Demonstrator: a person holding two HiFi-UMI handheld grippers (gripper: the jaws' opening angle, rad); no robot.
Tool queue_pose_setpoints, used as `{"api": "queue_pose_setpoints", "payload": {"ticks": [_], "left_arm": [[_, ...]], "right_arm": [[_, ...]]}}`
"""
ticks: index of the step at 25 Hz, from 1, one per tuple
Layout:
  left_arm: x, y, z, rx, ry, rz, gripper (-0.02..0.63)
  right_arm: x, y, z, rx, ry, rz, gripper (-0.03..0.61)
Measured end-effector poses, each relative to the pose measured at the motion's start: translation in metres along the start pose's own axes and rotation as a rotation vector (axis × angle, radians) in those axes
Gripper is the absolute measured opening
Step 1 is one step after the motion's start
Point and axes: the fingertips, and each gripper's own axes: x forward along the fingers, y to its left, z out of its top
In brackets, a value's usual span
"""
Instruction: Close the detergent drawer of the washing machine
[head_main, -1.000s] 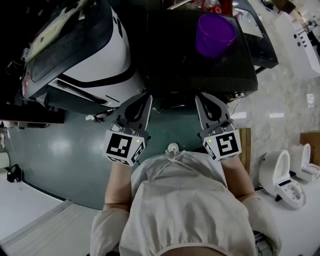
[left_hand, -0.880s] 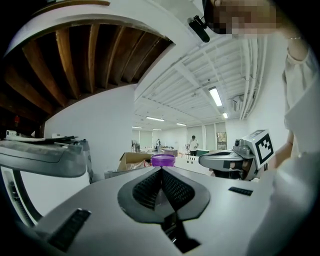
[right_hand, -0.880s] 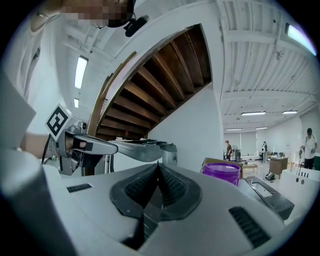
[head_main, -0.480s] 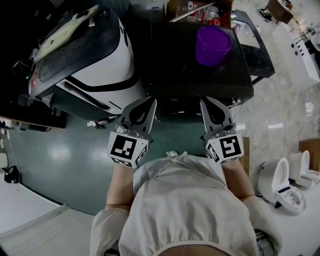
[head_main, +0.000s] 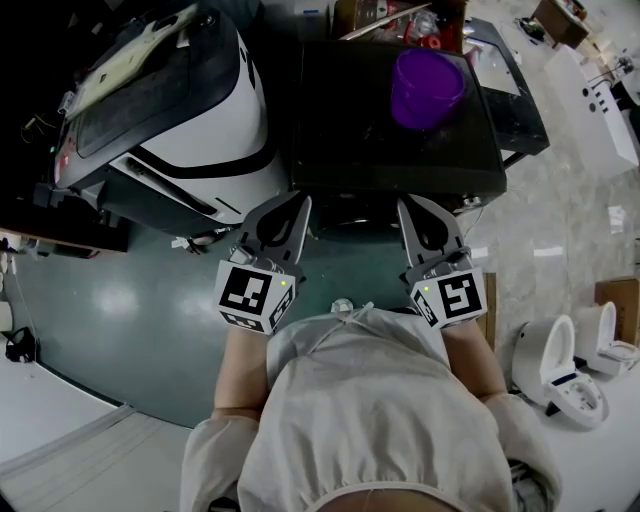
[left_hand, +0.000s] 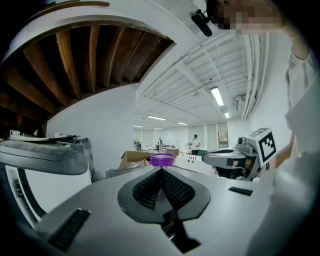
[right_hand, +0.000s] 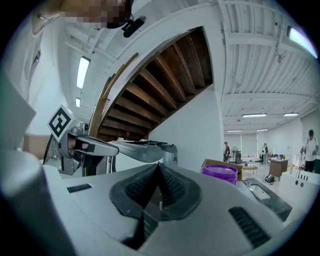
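The black washing machine (head_main: 390, 130) stands in front of me, seen from above, with a purple bucket (head_main: 428, 88) on its lid. Its detergent drawer cannot be made out in any view. My left gripper (head_main: 293, 208) and right gripper (head_main: 413, 208) are held side by side just short of the machine's front edge. Both are shut with nothing between the jaws. In the left gripper view the shut left gripper (left_hand: 161, 170) points level past the purple bucket (left_hand: 162, 159). In the right gripper view the right gripper (right_hand: 158, 166) is shut too, with the bucket (right_hand: 220, 173) to its right.
A white and black machine (head_main: 170, 110) stands close at the left. White toilet-like fixtures (head_main: 560, 365) sit on the pale floor at the right. A cardboard box (head_main: 385, 15) lies behind the washing machine. Green floor (head_main: 130, 310) spreads at the left.
The head view has shifted a little, so the machines sit slightly lower in frame. Both grippers stay shut and side by side in front of the body.
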Motion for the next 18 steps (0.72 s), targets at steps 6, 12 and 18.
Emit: {"api": "queue_pose_setpoints", "payload": {"ticks": [6,12,18], "left_arm": [[0.001,0.001,-0.006,-0.006,0.02,-0.001,0.018],[0.004,-0.006,-0.013,-0.014,0.036,-0.023,0.018],[0.004,-0.006,-0.015,-0.023,0.036,-0.027,0.018]], "right_arm": [[0.001,0.001,-0.004,-0.003,0.013,-0.003,0.0],[0.002,0.005,-0.002,0.016,-0.003,0.018,0.0],[0.003,0.006,-0.007,0.004,0.017,0.01,0.0]]}}
